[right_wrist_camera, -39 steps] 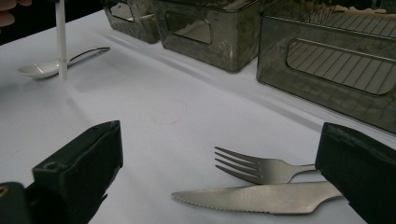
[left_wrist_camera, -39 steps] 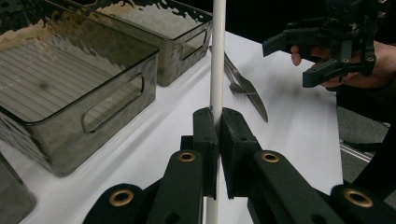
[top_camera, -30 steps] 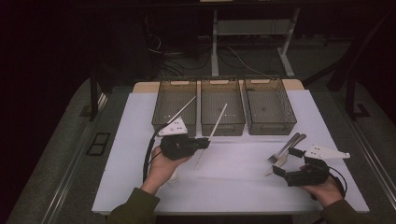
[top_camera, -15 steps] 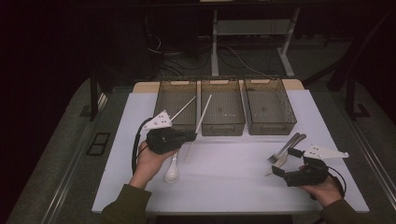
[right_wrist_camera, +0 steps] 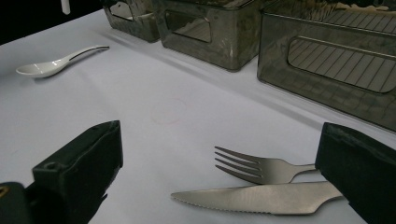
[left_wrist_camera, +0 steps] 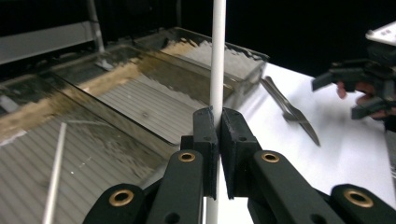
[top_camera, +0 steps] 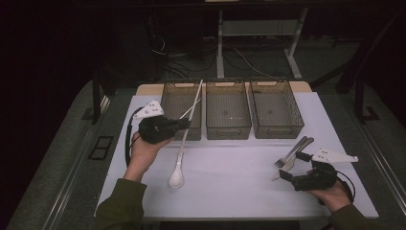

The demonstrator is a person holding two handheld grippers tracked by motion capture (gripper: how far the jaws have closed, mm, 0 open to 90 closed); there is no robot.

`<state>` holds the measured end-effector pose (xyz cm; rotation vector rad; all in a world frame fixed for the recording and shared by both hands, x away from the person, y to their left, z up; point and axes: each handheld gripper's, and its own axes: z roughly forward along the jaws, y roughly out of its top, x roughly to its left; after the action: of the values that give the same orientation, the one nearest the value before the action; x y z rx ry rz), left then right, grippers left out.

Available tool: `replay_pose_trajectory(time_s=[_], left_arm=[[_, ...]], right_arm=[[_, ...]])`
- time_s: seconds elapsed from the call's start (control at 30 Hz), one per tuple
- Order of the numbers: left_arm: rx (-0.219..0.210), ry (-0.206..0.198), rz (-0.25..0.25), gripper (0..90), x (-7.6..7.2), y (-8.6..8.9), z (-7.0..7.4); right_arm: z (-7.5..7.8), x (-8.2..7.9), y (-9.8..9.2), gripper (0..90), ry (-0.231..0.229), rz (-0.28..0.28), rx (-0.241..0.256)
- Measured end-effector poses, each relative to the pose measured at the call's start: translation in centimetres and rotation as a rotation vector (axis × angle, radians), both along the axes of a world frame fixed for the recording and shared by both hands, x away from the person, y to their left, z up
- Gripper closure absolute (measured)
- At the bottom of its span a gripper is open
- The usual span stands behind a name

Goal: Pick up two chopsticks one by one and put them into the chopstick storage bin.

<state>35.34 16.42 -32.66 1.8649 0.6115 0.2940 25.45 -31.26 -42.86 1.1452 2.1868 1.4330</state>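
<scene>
My left gripper (top_camera: 186, 123) is shut on a thin white chopstick (top_camera: 197, 96), which tilts up over the left wire bin (top_camera: 168, 103). In the left gripper view the jaws (left_wrist_camera: 218, 116) pinch the chopstick (left_wrist_camera: 216, 56) upright above that bin, where a second white chopstick (left_wrist_camera: 55, 172) lies. A white spoon (top_camera: 176, 178) rests on the white mat below the left gripper. My right gripper (top_camera: 293, 165) stands open near the mat's front right, just short of a metal fork (right_wrist_camera: 261, 167) and knife (right_wrist_camera: 261, 198) that lie between its jaws' tips.
Three dark wire bins stand in a row at the back of the mat: left, middle (top_camera: 228, 128) and right (top_camera: 277, 129). The spoon (right_wrist_camera: 46, 66) also lies far left in the right gripper view. The table's edges drop to a dark floor with cables.
My left gripper has carried the chopstick left and toward the back, over the left bin. The spoon now lies uncovered on the mat. The right gripper has not moved.
</scene>
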Motion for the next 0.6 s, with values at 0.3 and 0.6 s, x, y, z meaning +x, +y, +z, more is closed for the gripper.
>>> replay_pose_trajectory(time_s=[0.3,0.6], left_arm=[[0.003,-0.049,0.053,84.4,3.1,1.0,2.4],[0.054,-0.042,0.112,84.4,6.4,0.6,2.0]], right_arm=[[-0.1,0.1,-0.1,0.7,-0.005,0.002,-0.009],[0.0,0.1,-0.1,0.7,-0.005,0.001,-0.006]])
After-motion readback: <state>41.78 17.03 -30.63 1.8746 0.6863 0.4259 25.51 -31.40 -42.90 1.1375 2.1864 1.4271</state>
